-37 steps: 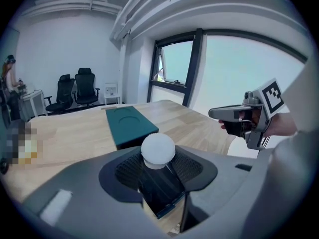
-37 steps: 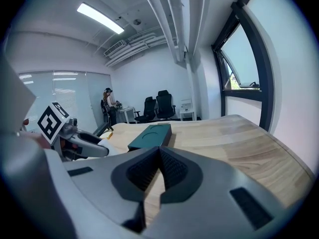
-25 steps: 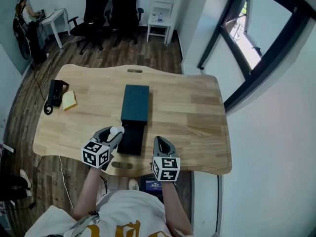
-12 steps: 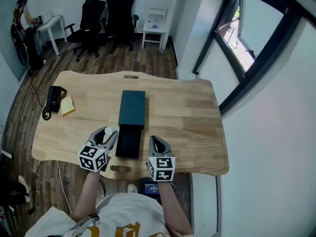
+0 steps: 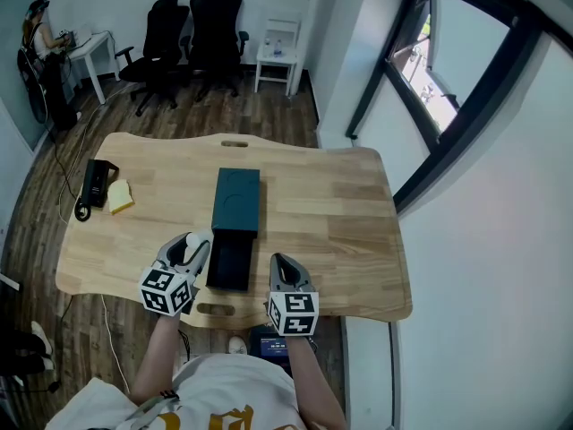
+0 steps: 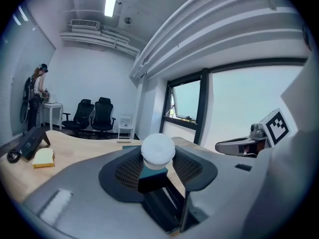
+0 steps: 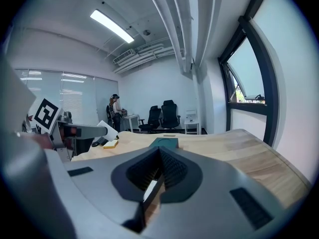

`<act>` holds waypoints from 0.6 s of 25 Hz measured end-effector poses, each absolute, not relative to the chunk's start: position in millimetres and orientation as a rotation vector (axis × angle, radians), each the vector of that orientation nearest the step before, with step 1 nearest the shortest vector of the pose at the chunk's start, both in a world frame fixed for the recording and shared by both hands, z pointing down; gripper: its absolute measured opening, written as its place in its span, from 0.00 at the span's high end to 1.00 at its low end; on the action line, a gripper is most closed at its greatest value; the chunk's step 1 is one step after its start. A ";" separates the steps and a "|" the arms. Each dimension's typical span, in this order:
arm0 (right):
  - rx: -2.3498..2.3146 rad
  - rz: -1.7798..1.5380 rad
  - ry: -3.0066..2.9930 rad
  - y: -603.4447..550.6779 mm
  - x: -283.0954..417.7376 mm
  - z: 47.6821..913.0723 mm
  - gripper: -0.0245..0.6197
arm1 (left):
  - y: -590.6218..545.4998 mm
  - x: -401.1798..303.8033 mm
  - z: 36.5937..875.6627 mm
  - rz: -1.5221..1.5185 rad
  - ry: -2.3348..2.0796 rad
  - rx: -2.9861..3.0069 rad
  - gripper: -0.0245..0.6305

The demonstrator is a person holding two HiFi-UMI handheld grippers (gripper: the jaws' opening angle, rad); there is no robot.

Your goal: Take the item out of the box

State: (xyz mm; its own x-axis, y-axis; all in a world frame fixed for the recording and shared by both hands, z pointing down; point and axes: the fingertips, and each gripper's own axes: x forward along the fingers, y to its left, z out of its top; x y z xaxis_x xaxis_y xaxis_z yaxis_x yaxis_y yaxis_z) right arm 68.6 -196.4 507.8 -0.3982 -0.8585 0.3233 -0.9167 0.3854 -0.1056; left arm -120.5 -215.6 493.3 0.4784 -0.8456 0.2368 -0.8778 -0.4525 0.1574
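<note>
Pinching a white ball, the left gripper sits part-open — right gripper fingers meet, empty.

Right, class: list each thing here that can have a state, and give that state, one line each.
box: open, its dark tray slid out toward the person.
white ball: out of the box, clamped between the left jaws.
left gripper: shut on the white ball.
right gripper: shut, empty.
</note>
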 end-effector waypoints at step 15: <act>1.602 0.401 -2.425 -192.0 80.6 509.4 0.95 | -217.8 -107.0 487.7 0.181 -1.446 2.504 0.68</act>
